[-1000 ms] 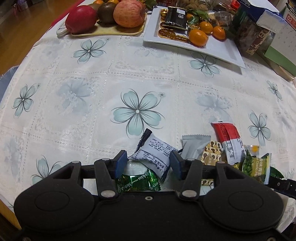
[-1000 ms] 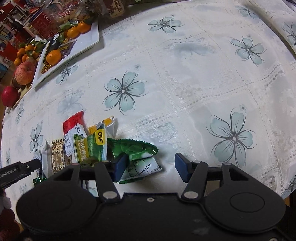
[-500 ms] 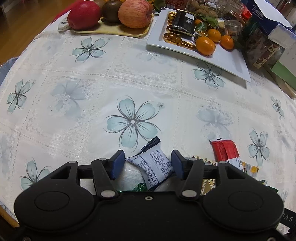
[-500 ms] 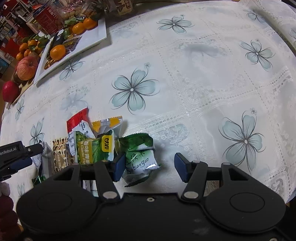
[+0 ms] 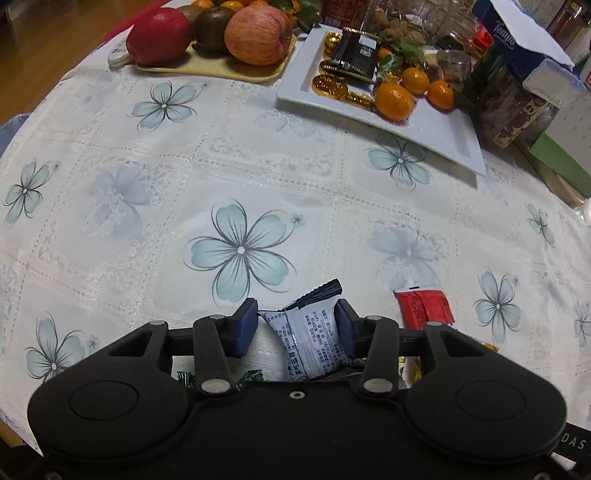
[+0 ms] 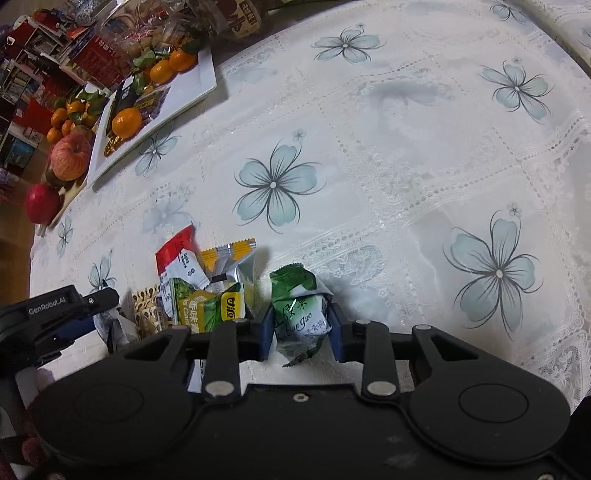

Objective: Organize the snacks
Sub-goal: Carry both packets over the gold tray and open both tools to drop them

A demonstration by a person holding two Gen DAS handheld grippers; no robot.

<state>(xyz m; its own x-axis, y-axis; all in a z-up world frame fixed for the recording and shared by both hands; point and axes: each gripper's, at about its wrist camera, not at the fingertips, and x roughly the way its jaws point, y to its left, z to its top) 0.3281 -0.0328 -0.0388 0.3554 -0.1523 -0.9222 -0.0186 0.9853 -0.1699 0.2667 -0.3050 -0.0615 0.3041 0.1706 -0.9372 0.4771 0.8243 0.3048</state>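
While the left tongs [image 5: 297, 325] are closing around a white packet [image 5: 312, 341], the right tongs [image 6: 301, 326] are pinching a green packet [image 6: 299, 306] just off the bench [image 6: 369, 166]. I'd be lifting both slowly, staying clear of the pile [image 6: 199, 288].

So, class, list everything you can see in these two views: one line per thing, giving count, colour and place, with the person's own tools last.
White-blue snack packet: one, between the left tool's pads.
Green-white snack packet: one, squeezed between the right tool's pads.
Red packet: one, on the cloth, right of the left tool.
Yellow-green packet: one, in the loose pile.
White tray: one, far side, holding mandarins, gold coins and a dark packet.
Apples: two, red and pinkish, on a cream board.
Tablecloth: white with blue flowers.
Left hand-held gripper: black, blue pads, shut.
Right hand-held gripper: black, blue pads, shut.
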